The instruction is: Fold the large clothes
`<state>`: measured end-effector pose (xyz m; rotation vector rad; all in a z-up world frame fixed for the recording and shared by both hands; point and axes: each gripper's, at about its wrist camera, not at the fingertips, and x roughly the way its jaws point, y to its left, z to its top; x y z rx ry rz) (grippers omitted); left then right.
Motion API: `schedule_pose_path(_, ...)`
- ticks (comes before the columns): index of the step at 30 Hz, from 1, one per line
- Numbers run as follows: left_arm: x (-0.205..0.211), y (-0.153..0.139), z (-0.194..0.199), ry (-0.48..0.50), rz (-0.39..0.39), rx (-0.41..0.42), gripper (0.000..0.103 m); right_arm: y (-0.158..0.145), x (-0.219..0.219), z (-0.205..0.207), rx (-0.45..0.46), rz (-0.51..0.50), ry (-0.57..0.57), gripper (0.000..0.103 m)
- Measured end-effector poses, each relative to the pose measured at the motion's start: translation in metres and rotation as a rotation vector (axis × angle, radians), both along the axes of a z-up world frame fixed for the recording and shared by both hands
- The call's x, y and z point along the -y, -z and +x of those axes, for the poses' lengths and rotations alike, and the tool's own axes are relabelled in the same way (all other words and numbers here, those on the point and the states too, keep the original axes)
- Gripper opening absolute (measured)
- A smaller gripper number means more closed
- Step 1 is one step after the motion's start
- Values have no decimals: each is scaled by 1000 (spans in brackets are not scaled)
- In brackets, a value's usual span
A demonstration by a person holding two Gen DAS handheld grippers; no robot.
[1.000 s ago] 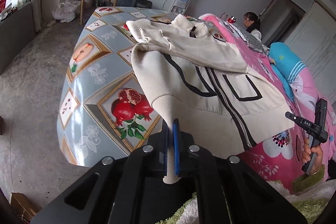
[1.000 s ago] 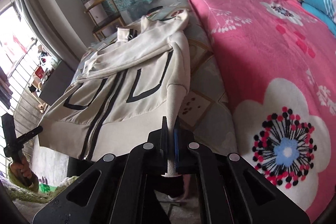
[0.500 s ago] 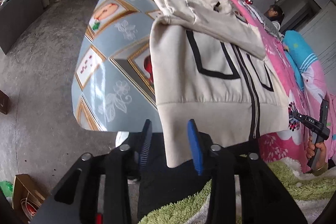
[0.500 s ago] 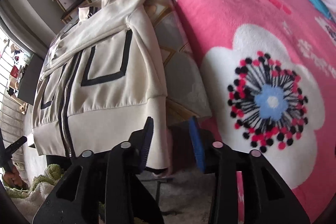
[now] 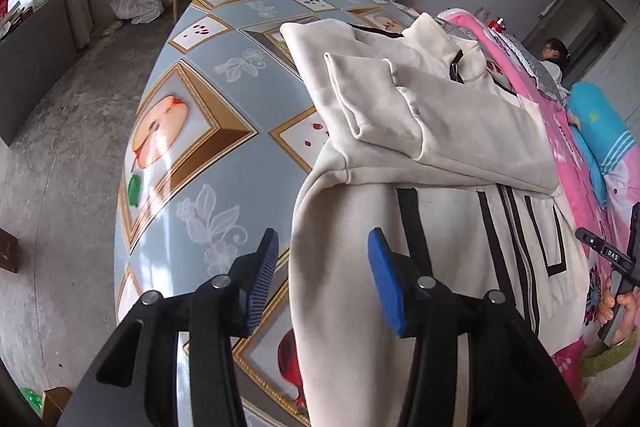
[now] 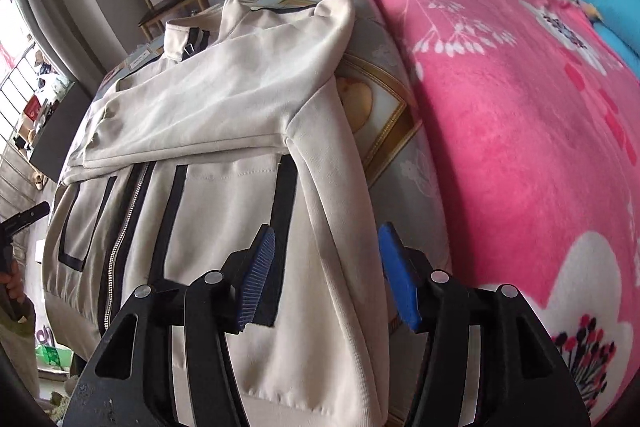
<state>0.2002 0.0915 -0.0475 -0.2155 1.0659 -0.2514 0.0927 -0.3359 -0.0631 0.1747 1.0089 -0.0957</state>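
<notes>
Now both opening grippers [image 5: 322,271] [image 6: 326,269] straddle the cream jacket [image 5: 420,115].

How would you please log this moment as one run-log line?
left gripper: opening, cream zip-up jacket with black stripes between jaws, ungripped | right gripper: same | jacket: on fruit-print tablecloth, sleeves folded across

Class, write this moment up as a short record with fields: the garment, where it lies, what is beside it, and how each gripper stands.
garment: cream jacket with black stripes, sleeves folded across the chest
surface: fruit-print tablecloth, hem hanging over the near edge
beside it: pink floral blanket
left gripper: jaws opening, jacket's side edge between them, pads not pressing
right gripper: jaws opening, jacket's other side edge between them, pads not pressing
</notes>
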Motion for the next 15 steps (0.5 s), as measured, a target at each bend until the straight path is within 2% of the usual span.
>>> schedule_pose_path(3,7,5,13,1,84,-4,45,6,-4,11,-15,-10,-20,47)
schedule_pose_path(5,10,9,19,5,136,3,35,9,-7,17,-26,-42,-27,38)
schedule_pose_path(6,12,12,21,9,171,7,23,11,-9,20,-33,-67,-29,35)
schedule_pose_path(7,13,15,22,17,194,11,12,12,-10,22,-37,-95,-28,27)
schedule_pose_path(8,15,16,21,33,205,27,10,14,-11,24,-40,-119,-22,18)
schedule_pose_path(10,20,16,19,65,256,60,5,16,-9,25,-44,-137,-10,8)
schedule_pose_path(12,30,14,15,96,352,108,5,14,-8,24,-34,-158,4,6)
schedule_pose_path(14,37,2,7,114,458,192,4,7,-9,21,-12,-225,28,5)
schedule_pose_path(15,39,-3,5,120,479,220,4,3,-9,19,2,-252,39,5)
